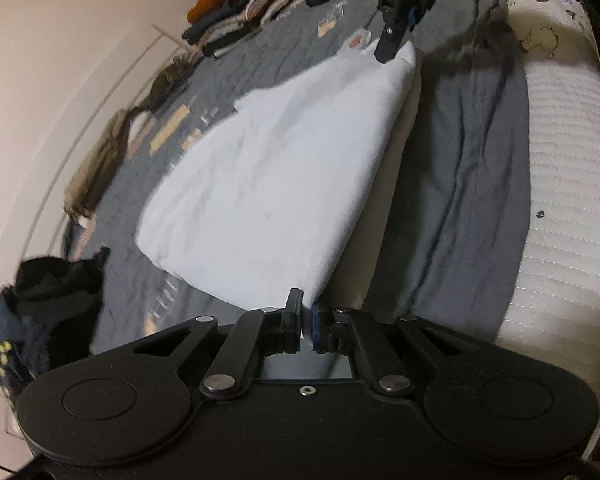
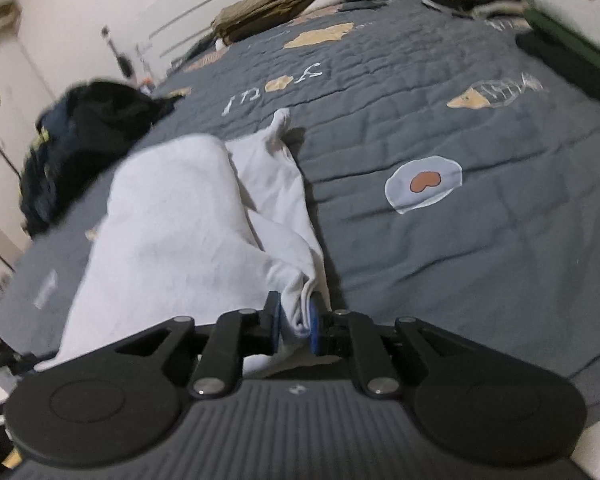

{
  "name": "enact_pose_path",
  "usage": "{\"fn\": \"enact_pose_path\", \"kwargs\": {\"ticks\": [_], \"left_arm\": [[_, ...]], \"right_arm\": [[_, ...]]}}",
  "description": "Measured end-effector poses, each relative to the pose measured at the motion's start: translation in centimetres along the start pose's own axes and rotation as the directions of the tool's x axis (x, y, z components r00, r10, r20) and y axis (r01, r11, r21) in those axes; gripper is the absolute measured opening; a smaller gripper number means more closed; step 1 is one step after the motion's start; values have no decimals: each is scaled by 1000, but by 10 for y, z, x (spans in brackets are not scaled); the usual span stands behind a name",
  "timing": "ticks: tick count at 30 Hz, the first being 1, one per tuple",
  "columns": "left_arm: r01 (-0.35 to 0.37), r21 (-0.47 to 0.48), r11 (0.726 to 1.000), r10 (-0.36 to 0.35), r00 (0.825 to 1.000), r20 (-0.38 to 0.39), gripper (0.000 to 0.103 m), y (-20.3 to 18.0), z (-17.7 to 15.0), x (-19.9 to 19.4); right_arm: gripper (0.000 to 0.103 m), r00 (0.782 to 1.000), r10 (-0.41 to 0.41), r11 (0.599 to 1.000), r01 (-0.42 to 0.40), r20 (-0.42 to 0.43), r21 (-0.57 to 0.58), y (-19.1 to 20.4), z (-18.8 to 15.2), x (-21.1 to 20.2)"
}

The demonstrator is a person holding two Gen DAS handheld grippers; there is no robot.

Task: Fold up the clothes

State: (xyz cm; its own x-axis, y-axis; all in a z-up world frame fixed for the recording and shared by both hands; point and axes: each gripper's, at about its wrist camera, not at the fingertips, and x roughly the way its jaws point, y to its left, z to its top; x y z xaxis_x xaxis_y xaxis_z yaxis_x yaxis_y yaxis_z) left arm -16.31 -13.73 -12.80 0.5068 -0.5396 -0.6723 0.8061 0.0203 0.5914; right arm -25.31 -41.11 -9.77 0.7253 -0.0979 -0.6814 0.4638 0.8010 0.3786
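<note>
From nine o'clock rightwards on the grey quilt (image 2: 440,240): dark clothes pile (image 1: 56,292), then the white garment (image 1: 268,184) stretched centrally, left gripper (image 1: 307,320) clamped on its six-o'clock corner, right gripper (image 2: 296,322) pinching its one-o'clock corner.

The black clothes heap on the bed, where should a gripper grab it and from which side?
Judging by its crumpled shape, take the raised peak of the black clothes heap from above; the flat skirts on the grey quilt offer no edge.
</note>
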Motion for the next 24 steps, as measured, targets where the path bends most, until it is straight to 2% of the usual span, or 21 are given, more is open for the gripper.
{"fn": "enact_pose_path", "kwargs": {"ticks": [4, 6, 8, 10, 13, 15, 20, 24], "left_arm": [[1, 15, 1000, -1, 1000, 3, 9, -3, -2, -9], [51, -29, 998, -50, 999, 18, 18, 7, 0, -21], [94, -86, 992, -89, 995, 53, 41, 18, -2, -34], [162, -193, 968, -141, 983, 118, 46, 35, -5, -46], [263, -341, 903, -195, 956, 220, 46, 60, -10, -62], [297, -441, 847, -190, 944, 270, 46, 78, -9, -63], [358, -649, 671, -167, 926, 338, 46, 122, -3, -50], [368, -731, 574, -153, 926, 346, 49, 143, 5, -36]], "right_arm": [[22, 1000, -9, 999, 9, 12, 42, -5, 1, -7], [26, 1000, -10, 997, 8, 23, 77, -9, 2, -14], [27, 999, -6, 995, 2, 43, 96, -14, 4, -24], [27, 998, 1, 994, -9, 68, 113, -16, 9, -34], [27, 994, 11, 993, -24, 104, 118, -17, 18, -49], [27, 992, 22, 994, -35, 125, 104, -14, 28, -54], [28, 990, 68, 997, -74, 125, 37, 3, 56, -49], [29, 991, 108, 993, -104, 83, -60, 25, 79, -34]]}}
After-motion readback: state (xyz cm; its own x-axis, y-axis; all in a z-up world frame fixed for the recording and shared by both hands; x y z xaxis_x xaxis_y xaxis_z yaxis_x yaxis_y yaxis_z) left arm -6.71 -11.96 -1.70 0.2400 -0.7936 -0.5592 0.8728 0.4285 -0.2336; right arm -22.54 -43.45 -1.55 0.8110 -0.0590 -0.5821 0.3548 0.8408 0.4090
